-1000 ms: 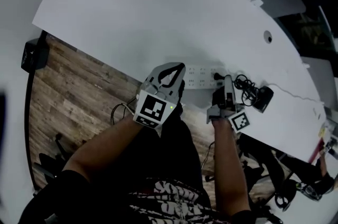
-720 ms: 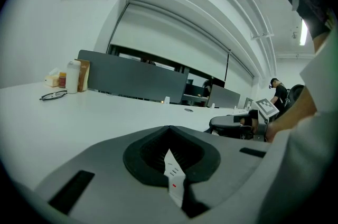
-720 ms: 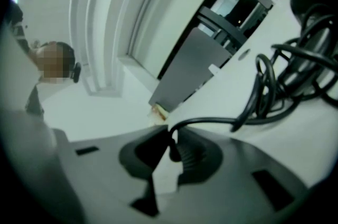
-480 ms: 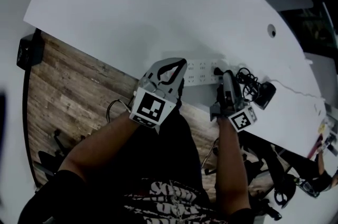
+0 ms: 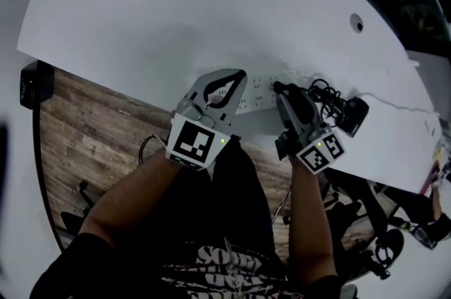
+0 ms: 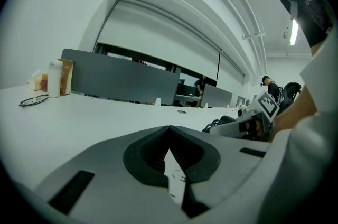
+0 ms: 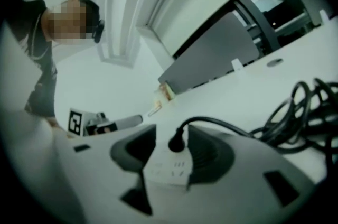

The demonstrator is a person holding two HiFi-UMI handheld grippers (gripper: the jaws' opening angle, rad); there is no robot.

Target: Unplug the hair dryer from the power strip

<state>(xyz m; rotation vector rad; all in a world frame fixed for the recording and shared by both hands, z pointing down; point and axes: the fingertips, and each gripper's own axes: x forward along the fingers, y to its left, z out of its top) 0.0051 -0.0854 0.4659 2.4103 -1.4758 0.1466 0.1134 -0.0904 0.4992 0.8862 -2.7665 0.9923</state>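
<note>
Right gripper view: the right hand-held gripper has just been released wide open; the socketed black plug is flanked by its jaws.

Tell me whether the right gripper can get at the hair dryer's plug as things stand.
Probably yes. The right gripper has just been opening its jaws, and the black plug, seated in the power strip, stands between them untouched. Nothing blocks it; the cord arcs off to the side.

No legible text or labels
</note>
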